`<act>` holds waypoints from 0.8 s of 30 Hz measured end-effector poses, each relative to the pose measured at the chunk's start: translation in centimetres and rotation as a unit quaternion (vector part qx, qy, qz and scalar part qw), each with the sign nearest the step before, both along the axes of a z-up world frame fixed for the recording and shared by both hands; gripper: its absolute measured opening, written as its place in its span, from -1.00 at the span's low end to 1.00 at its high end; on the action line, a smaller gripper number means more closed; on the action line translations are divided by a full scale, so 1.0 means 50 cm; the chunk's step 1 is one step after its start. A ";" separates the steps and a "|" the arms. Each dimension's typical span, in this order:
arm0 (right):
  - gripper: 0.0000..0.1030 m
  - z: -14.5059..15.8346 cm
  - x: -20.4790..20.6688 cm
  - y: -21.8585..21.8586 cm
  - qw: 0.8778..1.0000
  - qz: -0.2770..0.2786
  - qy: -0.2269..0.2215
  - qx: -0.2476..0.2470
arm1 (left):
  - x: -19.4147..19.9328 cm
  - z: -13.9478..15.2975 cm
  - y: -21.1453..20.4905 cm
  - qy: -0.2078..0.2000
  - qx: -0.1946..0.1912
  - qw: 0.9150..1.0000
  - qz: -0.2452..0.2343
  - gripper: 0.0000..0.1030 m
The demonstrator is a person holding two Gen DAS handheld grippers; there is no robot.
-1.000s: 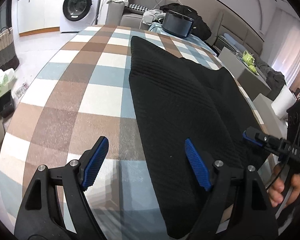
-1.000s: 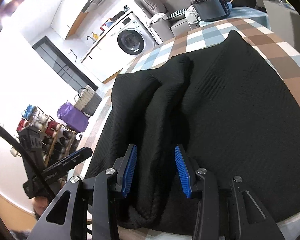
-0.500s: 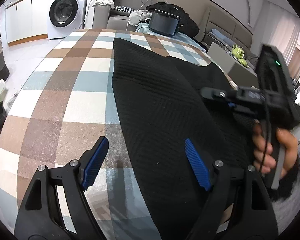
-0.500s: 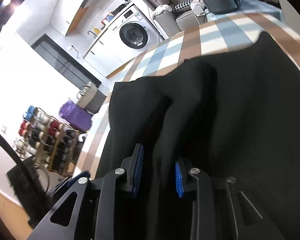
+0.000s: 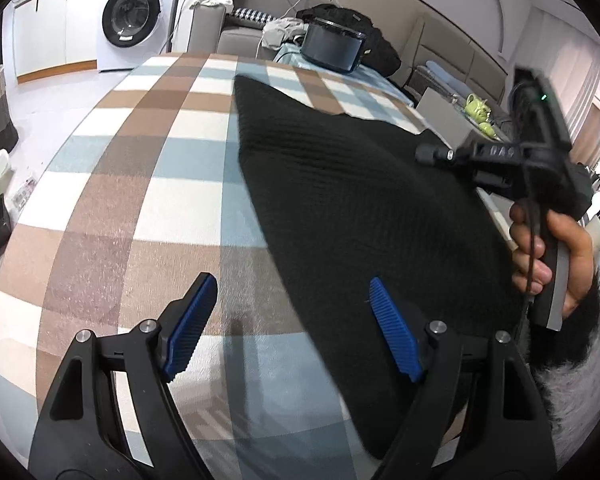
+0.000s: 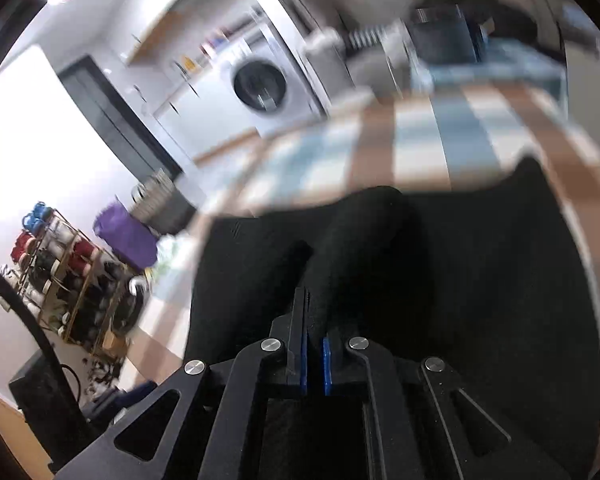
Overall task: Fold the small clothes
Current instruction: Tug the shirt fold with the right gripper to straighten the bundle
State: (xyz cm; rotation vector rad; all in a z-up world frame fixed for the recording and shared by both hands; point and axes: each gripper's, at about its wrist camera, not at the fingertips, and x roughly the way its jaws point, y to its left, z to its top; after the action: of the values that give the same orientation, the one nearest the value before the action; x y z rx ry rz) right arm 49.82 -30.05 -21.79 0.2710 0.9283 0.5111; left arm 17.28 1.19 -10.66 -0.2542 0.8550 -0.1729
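Within the last second the right hand-held gripper [image 6: 314, 328] has gone from straddling a raised ridge of the black knit garment [image 5: 364, 200] with its jaws apart to clenching that ridge between its blue pads [image 6: 326, 366], and it has risen off the table [image 5: 112, 184], so the cloth now drapes up from the surface into its fingers. I judge this to be the start of a fold: the gripped edge is ready to be carried over the rest of the garment. The left hand-held gripper [image 5: 288, 328] has stayed released, jaws wide, hovering low over the near part of the checked table; the garment's left edge runs forward between its fingers, with the right finger over the cloth and the left finger over bare tablecloth. The garment itself is a dark, ribbed knit, lying mostly flat ahead and to the right of the left hand-held gripper, reaching far across the table, with one soft hump where it is pulled up. The right wrist view is motion-blurred, so finer detail of the pinch is hard to read.
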 end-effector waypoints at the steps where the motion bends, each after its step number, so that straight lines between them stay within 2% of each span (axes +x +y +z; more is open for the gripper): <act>1: -0.86 -0.014 0.000 -0.007 1.000 -0.003 0.015 -0.004 | 0.000 -0.004 0.001 0.004 -0.001 1.000 0.001 0.49; 3: -0.82 -0.041 -0.017 -0.025 0.999 0.012 0.048 0.015 | 0.000 -0.009 0.001 0.008 -0.004 1.000 0.000 0.49; 5: -0.58 -0.059 -0.055 -0.041 0.998 0.024 0.053 0.032 | 0.000 -0.013 -0.001 0.010 -0.001 1.000 -0.001 0.49; 6: -0.53 -0.066 -0.078 -0.051 0.998 0.027 0.051 0.031 | 0.001 -0.015 -0.002 0.011 -0.001 1.000 -0.003 0.49; 10: -0.52 -0.090 -0.150 -0.076 0.995 0.037 0.063 0.064 | 0.002 -0.020 -0.004 0.014 -0.002 1.000 -0.005 0.49; 14: -0.52 -0.096 -0.198 -0.077 0.996 0.038 0.045 0.065 | 0.000 -0.015 -0.008 0.011 -0.002 1.000 -0.006 0.49; 15: -0.54 -0.094 -0.205 -0.077 0.997 0.037 0.038 0.063 | -0.002 -0.013 -0.009 0.009 -0.002 1.000 -0.008 0.49; 17: -0.91 -0.086 -0.214 -0.067 0.998 0.039 0.024 0.048 | -0.006 -0.007 -0.012 0.007 0.000 1.000 -0.008 0.49; 21: -0.92 -0.019 -0.266 -0.073 0.994 0.058 -0.023 0.085 | -0.015 0.001 -0.017 0.003 0.001 1.000 -0.010 0.49; 24: -0.92 -0.029 -0.277 -0.078 0.997 0.044 -0.004 0.059 | -0.022 0.004 -0.018 -0.001 0.007 1.000 -0.012 0.49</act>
State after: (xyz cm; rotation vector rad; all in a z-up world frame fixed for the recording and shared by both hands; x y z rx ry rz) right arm 35.99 -33.97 -23.26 0.3361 0.9067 0.6500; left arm 16.18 0.28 -10.44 -0.2314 0.8563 -0.1892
